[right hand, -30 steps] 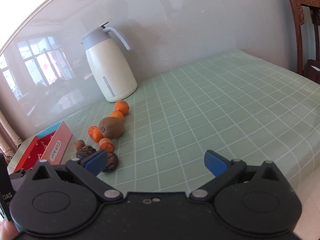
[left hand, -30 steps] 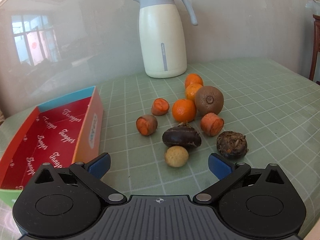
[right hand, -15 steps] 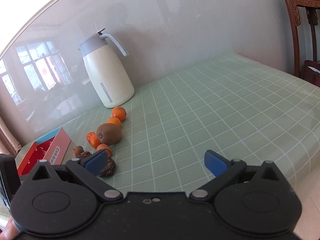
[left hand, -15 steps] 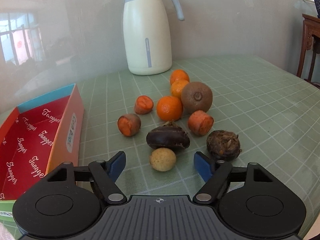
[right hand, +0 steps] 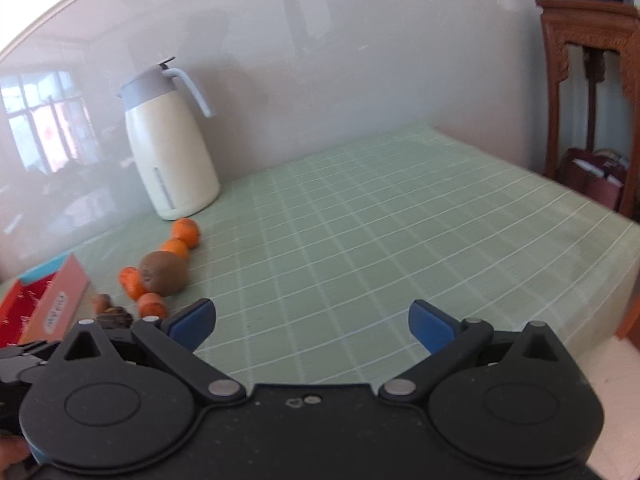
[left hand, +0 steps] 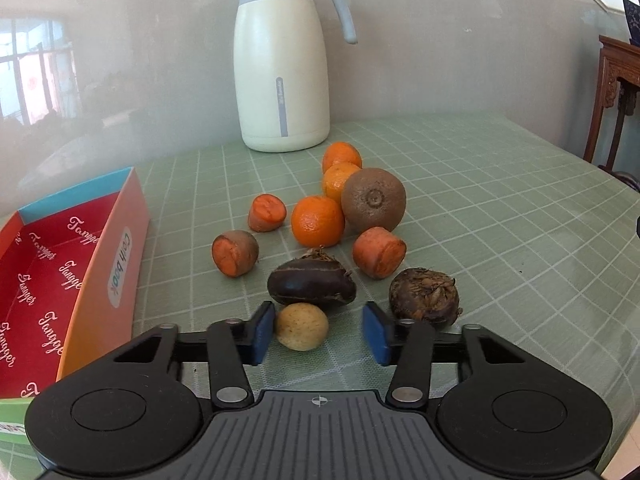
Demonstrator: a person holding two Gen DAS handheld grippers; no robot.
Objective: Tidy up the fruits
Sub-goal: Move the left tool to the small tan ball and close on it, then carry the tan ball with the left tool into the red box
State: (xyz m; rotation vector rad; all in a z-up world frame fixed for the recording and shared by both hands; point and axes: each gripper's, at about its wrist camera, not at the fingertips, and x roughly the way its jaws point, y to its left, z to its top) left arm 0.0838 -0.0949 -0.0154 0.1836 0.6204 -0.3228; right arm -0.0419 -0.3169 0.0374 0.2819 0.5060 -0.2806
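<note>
- Since a second ago the left gripper has pushed in and narrowed its jaws around the small yellow fruit; left pad looks touching, right pad still apart, so not clamped yet. Right gripper stays wide apart over bare tablecloth, holding nothing.
- Red cardboard box, stiff and glossy, sits at 9 o'clock of the pile, presumably the drop spot.
- Risk: that round, smooth fruit could squirt out as the pads close off-centre, or nudge the shiny dark fruit touching it at 12 o'clock.
- Fuzzy kiwi and dimpled mandarin sit further back, and they'd roll if bumped.
</note>
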